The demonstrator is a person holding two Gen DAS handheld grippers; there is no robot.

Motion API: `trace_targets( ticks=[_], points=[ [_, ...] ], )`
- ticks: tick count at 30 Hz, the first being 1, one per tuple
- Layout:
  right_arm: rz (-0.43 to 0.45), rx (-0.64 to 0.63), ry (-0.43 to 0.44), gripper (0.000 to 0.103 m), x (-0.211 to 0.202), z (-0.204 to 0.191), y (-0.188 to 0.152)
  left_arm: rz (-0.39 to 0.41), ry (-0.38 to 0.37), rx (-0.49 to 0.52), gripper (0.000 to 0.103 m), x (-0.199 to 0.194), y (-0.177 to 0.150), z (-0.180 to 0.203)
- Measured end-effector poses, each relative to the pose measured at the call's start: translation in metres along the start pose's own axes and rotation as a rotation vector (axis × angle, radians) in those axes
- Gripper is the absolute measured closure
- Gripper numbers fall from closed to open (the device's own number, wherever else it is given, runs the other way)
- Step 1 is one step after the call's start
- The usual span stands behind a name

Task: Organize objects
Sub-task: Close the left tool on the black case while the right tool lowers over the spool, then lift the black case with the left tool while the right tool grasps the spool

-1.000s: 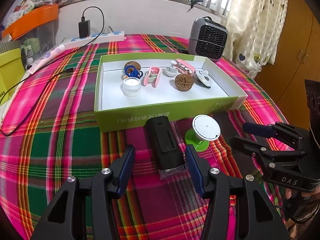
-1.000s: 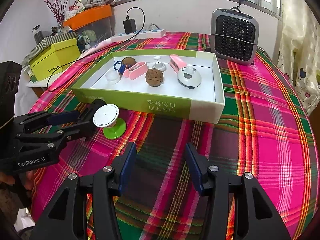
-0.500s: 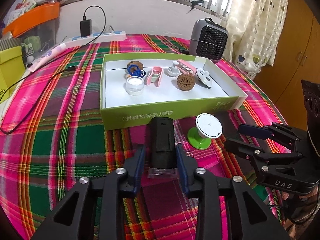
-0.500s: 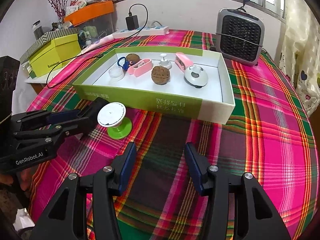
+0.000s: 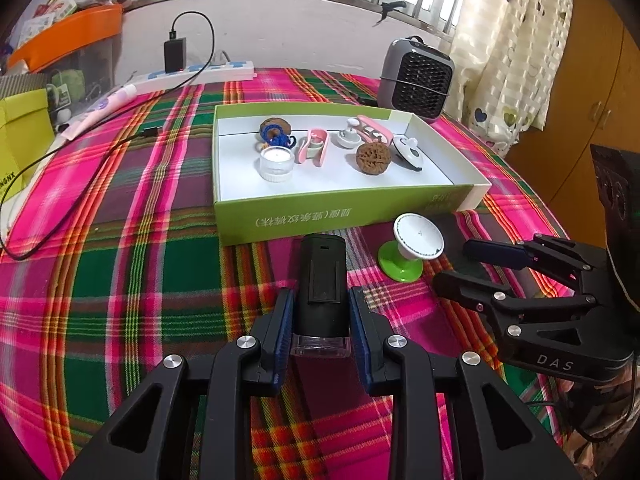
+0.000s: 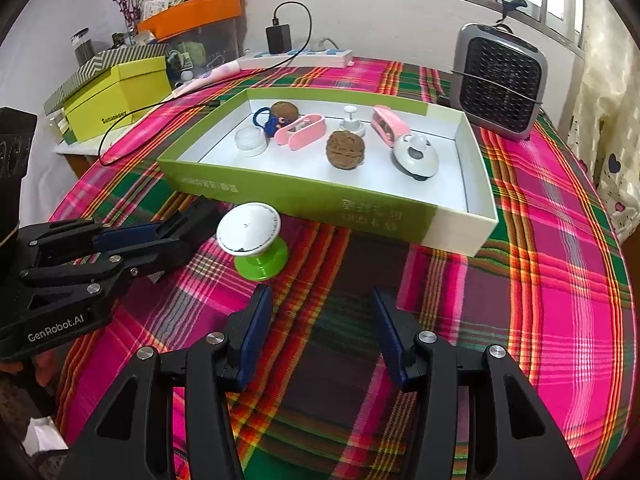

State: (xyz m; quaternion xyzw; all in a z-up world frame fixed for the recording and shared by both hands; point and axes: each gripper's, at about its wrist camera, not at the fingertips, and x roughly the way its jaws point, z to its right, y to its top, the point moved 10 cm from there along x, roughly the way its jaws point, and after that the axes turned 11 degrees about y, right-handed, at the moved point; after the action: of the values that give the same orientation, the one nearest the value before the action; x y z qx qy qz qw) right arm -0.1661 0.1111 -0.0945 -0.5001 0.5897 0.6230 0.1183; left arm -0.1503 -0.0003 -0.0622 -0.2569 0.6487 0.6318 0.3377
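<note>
Now we are gripping the black cylinder in the left claw: the blue pads are pressing on both flanks near its clear end, and we judge from that contact that the jaws, which have just been closing, are clenched on it. The cylinder is lying flat on the plaid counter, its long axis running straight away from us toward twelve o'clock, so the claw is squeezing across the short way, which is the sound way to hold it. Its far end is sitting just short of the near wall of the green box, and that is the relation the coming move is turning on: we are judging that the cylinder needs lifting clear of that wall before going forward into the white floor of the box, where a candle jar, a walnut and other small things are already lying. At two o'clock from the cylinder, the green-footed knob is standing beside it on the cloth, close but apart. The right claw is hovering released, nothing between its pads, with that knob at eleven o'clock from it; so the right hand is the nearer one for the knob, we think, while the left is already holding its load.
</note>
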Motion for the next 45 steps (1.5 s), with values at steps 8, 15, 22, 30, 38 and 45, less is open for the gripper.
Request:
trace_targets(
  ticks=[8, 15, 22, 30, 38, 45],
  points=[
    [-0.006, -0.029, 0.007, 0.052, 0.003, -0.011, 0.0, 0.004, 0.007, -0.016, 0.077, -0.01, -0.011, -0.013],
    [-0.007, -0.05, 0.011, 0.052, 0.01, -0.021, 0.004, 0.001, 0.014, -0.047, 0.077, -0.012, -0.014, -0.026],
    [-0.013, -0.07, 0.009, 0.05, 0.018, -0.026, 0.011, -0.002, 0.0, -0.055, 0.077, -0.011, -0.013, -0.026],
    [-0.017, -0.065, 0.0, 0.046, 0.026, -0.027, 0.019, -0.006, -0.016, -0.049, 0.076, -0.01, -0.011, -0.026],
    [-0.015, -0.058, -0.006, 0.046, 0.03, -0.024, 0.025, -0.007, -0.026, -0.044, 0.07, -0.005, -0.005, -0.024],
    [-0.017, -0.061, -0.009, 0.046, 0.031, -0.024, 0.027, -0.009, -0.022, -0.04, 0.07, -0.002, -0.001, -0.024]
  ],
)
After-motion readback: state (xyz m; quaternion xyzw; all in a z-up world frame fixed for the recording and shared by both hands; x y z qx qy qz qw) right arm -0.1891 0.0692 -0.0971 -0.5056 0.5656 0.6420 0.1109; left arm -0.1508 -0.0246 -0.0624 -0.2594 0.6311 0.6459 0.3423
